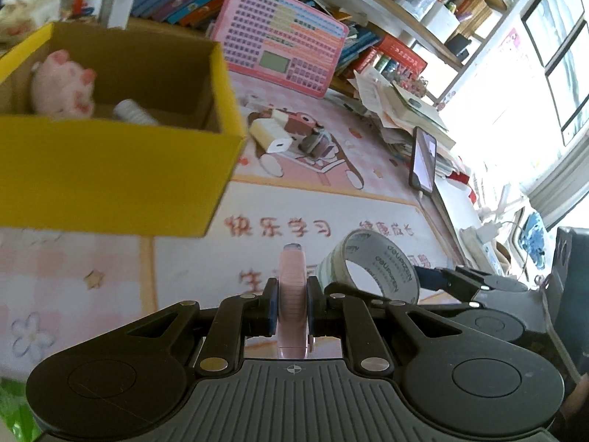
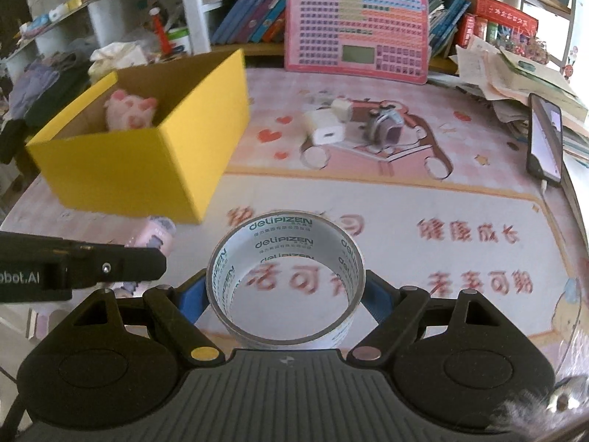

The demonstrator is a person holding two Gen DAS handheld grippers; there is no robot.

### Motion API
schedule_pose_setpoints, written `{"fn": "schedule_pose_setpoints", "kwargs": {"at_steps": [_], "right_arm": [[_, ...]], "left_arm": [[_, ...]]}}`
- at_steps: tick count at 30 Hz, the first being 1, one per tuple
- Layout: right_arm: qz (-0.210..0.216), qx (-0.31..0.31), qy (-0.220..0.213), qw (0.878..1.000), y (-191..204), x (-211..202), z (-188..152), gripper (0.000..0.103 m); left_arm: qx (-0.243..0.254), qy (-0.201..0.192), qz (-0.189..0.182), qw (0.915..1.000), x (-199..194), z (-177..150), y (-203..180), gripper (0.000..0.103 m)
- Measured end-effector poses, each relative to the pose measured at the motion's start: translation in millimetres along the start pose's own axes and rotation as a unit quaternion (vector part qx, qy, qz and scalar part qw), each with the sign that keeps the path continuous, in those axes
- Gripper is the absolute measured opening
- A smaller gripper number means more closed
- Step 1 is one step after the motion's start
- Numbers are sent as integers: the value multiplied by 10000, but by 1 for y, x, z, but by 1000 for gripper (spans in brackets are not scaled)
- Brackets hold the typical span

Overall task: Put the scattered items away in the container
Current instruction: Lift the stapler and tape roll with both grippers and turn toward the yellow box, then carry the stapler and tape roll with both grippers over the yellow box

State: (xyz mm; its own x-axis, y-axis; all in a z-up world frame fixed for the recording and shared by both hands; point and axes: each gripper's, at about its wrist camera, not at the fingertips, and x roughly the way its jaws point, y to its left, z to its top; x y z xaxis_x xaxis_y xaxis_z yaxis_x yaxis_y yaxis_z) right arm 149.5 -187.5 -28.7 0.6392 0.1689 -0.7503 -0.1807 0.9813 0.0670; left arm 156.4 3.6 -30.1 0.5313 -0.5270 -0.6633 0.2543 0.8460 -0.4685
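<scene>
Left wrist view: left gripper [image 1: 291, 307] clenched on a thin pink item [image 1: 292, 287], held edge-on between the pads; what it is cannot be told. Yellow box [image 1: 110, 173] sits ahead and to the left, open top, with a pink plush [image 1: 62, 86] and a white ridged piece [image 1: 134, 111] already inside. White charger [image 1: 270, 135] and a small grey-purple object [image 1: 314, 143] lie on the mat [image 1: 331, 206] past the box's right corner. Tape roll [image 1: 370, 270] is just to the right, in the other gripper.

Right wrist view: right gripper [image 2: 285, 293] grasps the tape roll [image 2: 285, 276] across its outer wall, hole facing the camera, apparently lifted off the mat [image 2: 405, 199]. Box [image 2: 147, 147] is up-left; left gripper [image 2: 121, 267] crosses low on the left, between roll and box.

Judged step: both loads in hand, carry to the box pending. Next move calls for lifting above the near rim, then releasing inside. Open mat ahead; the two grippers are close, so one should probably go first.
</scene>
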Motion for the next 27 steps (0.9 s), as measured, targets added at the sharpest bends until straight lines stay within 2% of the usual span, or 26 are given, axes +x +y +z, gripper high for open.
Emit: {"fn": "schedule_pose_setpoints", "kwargs": {"at_steps": [11,27], "right_arm": [[112,-59,-49,9999,57,-15,-22,83],[506,-780,-229,9954,128,-22,-18,83]], "left_arm": [[-115,-73,42,9999,-47,-25,36,13],[-512,-532,254,9970,-101,-40,78,13]]}}
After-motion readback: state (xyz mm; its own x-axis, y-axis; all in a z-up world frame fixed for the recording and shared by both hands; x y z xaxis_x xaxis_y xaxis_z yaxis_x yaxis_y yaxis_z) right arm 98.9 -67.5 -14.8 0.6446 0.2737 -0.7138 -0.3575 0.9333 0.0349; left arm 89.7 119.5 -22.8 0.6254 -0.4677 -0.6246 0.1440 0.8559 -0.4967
